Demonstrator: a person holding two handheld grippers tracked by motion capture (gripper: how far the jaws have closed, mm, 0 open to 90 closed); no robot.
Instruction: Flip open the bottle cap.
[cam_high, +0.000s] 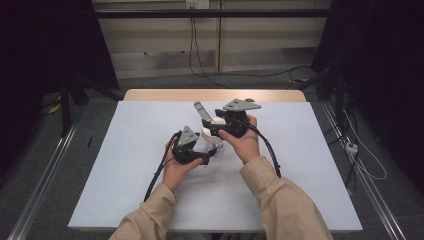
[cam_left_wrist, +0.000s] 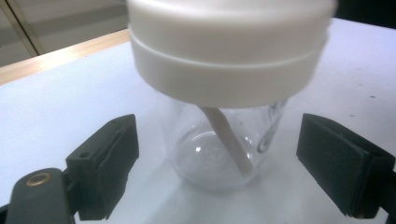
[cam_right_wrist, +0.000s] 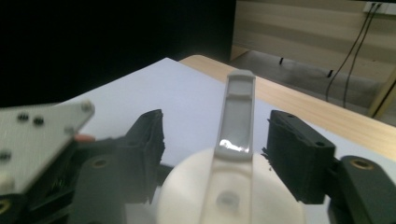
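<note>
A small clear jar (cam_left_wrist: 205, 158) with a wide white cap (cam_left_wrist: 229, 51) stands on the white table sheet (cam_high: 125, 165). A pale tube (cam_left_wrist: 231, 142) leans inside it. My left gripper (cam_left_wrist: 219, 140) is open, with a pad on each side of the glass body and a gap on both sides. A grey flip-up spout (cam_right_wrist: 238, 112) sticks up from the cap (cam_right_wrist: 233, 196). My right gripper (cam_right_wrist: 222, 130) stands open around that spout without touching it. From above, the left gripper (cam_high: 212, 152) reaches the jar low, while the right gripper (cam_high: 210, 125) is at the cap (cam_high: 207, 134).
The white sheet covers a wooden table whose far edge (cam_high: 215, 95) shows bare. Cables (cam_high: 265, 145) trail from both grippers toward the person. The left gripper's grey plate (cam_right_wrist: 37, 135) sits close by in the right gripper view. Dark floor with rails lies on both sides.
</note>
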